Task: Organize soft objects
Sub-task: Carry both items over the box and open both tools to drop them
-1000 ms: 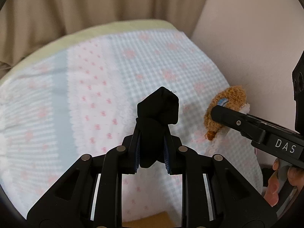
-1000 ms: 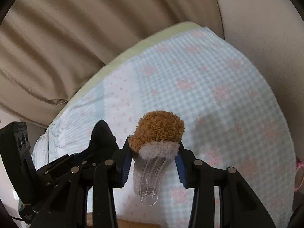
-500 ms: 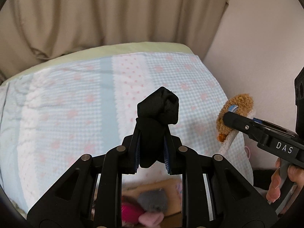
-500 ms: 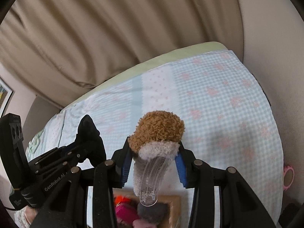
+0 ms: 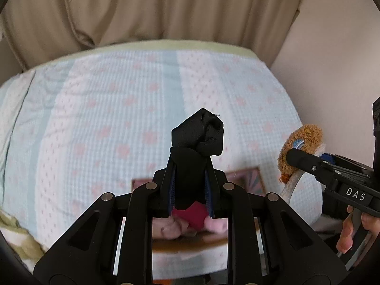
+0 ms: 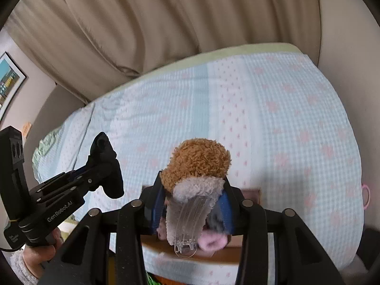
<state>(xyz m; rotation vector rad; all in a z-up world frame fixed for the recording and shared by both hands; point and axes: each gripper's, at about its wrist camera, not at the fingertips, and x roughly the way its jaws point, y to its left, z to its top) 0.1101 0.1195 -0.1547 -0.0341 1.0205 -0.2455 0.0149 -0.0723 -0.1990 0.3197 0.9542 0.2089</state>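
Observation:
My left gripper [image 5: 190, 190] is shut on a bunched black cloth [image 5: 198, 140], held in the air above a cardboard box [image 5: 257, 180] that holds red and pink soft things [image 5: 193, 215]. It also shows at the left of the right wrist view [image 6: 104, 166]. My right gripper [image 6: 192, 204] is shut on a brown and white plush hair clip [image 6: 197, 159] with a clear plastic claw. It shows at the right of the left wrist view [image 5: 299, 147]. Both hover over the box [image 6: 251, 193].
A bed with a light blue and pink checked blanket [image 5: 106, 109] fills the middle. Beige curtains [image 5: 154, 7] hang behind it and a wall [image 5: 332, 59] stands to the right. A framed picture [image 6: 9, 80] hangs at the left. A pink ring [image 6: 367, 194] lies at the blanket's right edge.
Both grippers have pulled back and up from the blanket, each holding its object. The box of soft things has come into view beneath them.

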